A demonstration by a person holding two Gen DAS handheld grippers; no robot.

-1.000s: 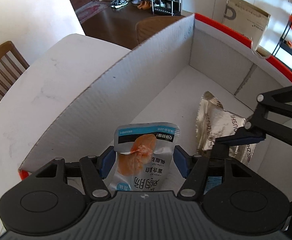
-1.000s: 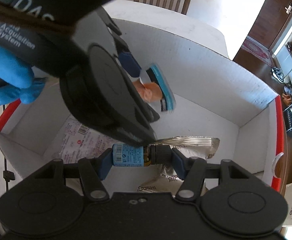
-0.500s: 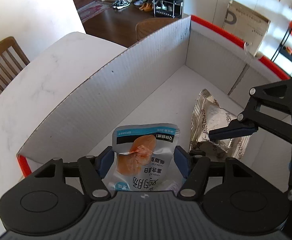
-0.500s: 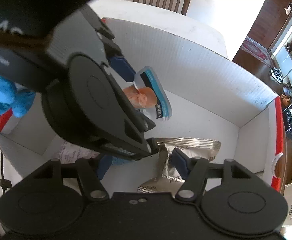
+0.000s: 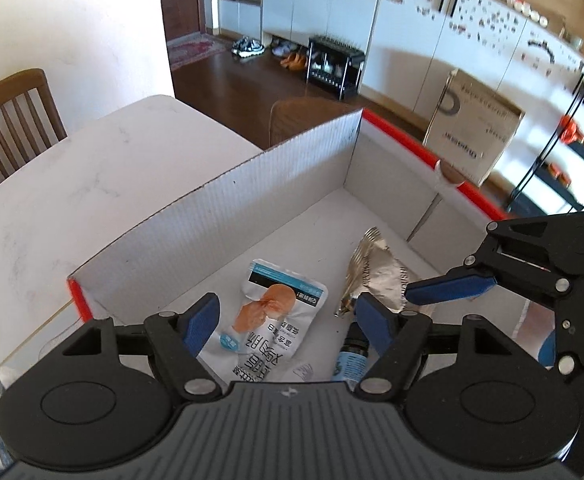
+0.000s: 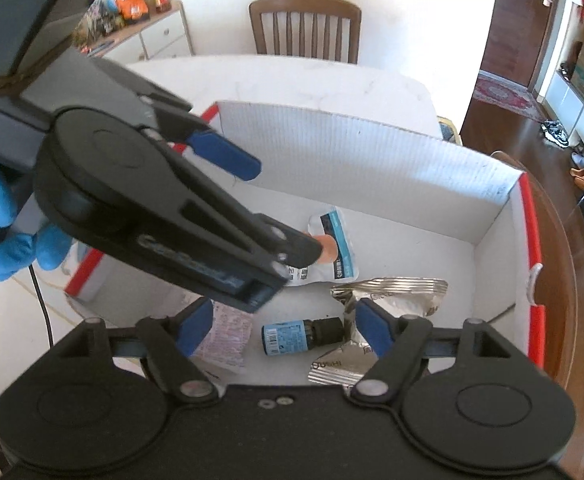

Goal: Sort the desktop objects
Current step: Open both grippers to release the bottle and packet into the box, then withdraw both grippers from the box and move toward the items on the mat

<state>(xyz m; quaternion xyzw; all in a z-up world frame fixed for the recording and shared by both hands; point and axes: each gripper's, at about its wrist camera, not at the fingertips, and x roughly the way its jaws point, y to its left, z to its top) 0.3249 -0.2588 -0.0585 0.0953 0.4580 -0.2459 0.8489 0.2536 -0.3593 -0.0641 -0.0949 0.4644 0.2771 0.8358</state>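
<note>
**Both grippers hanging open over the carton**

Left wrist view: the left gripper (image 5: 286,318) is hovering above the white carton (image 5: 228,216), its blue fingers (image 5: 202,322) spread wide and gripping nothing. Between them and just beyond, the chicken pouch (image 5: 270,320) is lying flat on the carton floor. Past the right-hand finger, the small brown bottle (image 5: 351,354) is lying partly hidden, and the silver foil bag (image 5: 375,272) is resting beyond it. The right gripper (image 5: 447,292) is reaching in from the right edge. The carton is sitting on a pale desk (image 5: 52,200), with a wooden chair (image 5: 10,120) behind it.

Right wrist view: the right gripper (image 6: 286,322) is also standing wide open and empty. The small brown bottle (image 6: 301,336) is lying on its side between the fingers, nearer the right one, with the silver foil bag (image 6: 391,292) touching its cap end. A printed paper packet (image 6: 228,338) is lying beside the left finger. The left gripper (image 6: 248,184), held by a blue-gloved hand (image 6: 0,220), is crossing in front and covering part of the chicken pouch (image 6: 337,248).
</note>
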